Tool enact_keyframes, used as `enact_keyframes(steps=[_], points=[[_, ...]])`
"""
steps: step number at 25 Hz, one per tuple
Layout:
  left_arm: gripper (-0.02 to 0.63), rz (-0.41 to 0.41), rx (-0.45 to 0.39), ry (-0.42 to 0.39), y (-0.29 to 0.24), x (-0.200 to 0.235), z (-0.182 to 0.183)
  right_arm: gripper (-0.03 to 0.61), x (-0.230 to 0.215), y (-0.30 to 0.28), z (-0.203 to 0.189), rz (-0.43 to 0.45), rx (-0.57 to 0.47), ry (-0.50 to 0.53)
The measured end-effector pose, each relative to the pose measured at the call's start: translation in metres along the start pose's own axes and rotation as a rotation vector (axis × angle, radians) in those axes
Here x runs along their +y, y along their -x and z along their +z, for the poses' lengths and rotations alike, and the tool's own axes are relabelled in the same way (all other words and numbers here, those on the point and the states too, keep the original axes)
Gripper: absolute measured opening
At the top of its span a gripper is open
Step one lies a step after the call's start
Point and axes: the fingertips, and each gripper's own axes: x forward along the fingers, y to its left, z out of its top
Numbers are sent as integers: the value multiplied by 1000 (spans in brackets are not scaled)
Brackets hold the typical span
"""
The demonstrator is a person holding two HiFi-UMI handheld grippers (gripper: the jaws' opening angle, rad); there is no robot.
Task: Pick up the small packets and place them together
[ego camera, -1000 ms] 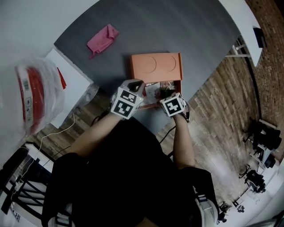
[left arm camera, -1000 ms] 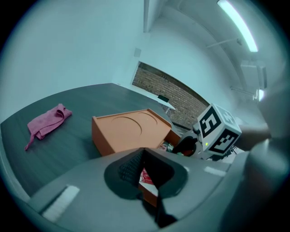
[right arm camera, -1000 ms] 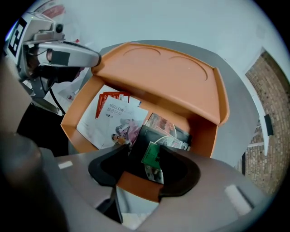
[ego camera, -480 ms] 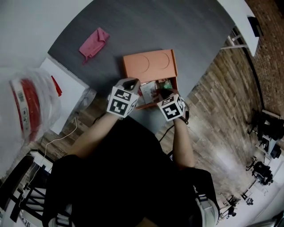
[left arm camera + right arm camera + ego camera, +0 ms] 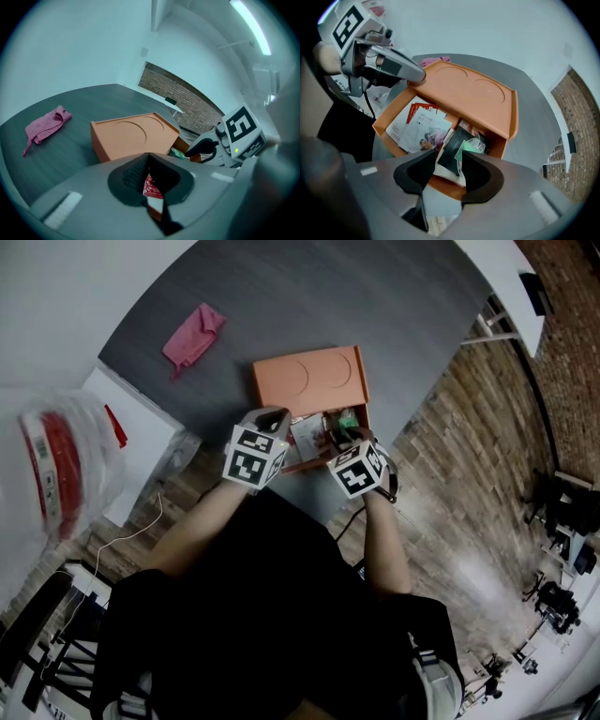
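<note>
An orange box (image 5: 305,381) lies on the dark grey table, its lid pushed back over an open compartment full of small packets. In the right gripper view white packets (image 5: 419,126) and a red one (image 5: 423,107) lie at the left, and a black and green packet (image 5: 457,140) at the right. My right gripper (image 5: 446,159) points down over the compartment. Its jaws have just been opening, and the black and green packet shows in the gap untouched. My left gripper (image 5: 149,161) is shut, its tip (image 5: 417,75) at the lid's near left corner.
A pink cloth (image 5: 192,334) lies on the table to the far left of the box. A clear plastic bag with red contents (image 5: 56,465) sits on a white surface at the left. The table's front edge runs just under the box, above the wood-patterned floor.
The right gripper has shifted and turned slightly over the box's compartment. The left gripper stays at the lid's corner. The head view has drifted a little.
</note>
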Motion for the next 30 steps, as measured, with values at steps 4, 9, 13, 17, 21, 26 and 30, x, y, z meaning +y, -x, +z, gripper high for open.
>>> enact_keyframes(steps=[4,9,13,17,21,26,30], points=[[0,5,-2,8,-1,0,1,192,4,-8,0,26,19,31],[0,12,-11,17,1,3,2,192,5,-4,8,71,-47,-21],[0,10,-11,20,1,2,3,196,-5,-12,7,38,-27,-23],[0,10,-7,13,0,2,2,199,-9,-21,13,0,-3,-20],[0,7,-6,10,0,0,4,201,-18,-26,25,-31,-59,-88],[0,10,-7,5,-1,3,5,202,-31,-30,39,-82,-114,-165],[0,7,-5,6,-2,4,6,199,-31,-34,40,-98,-102,-189]])
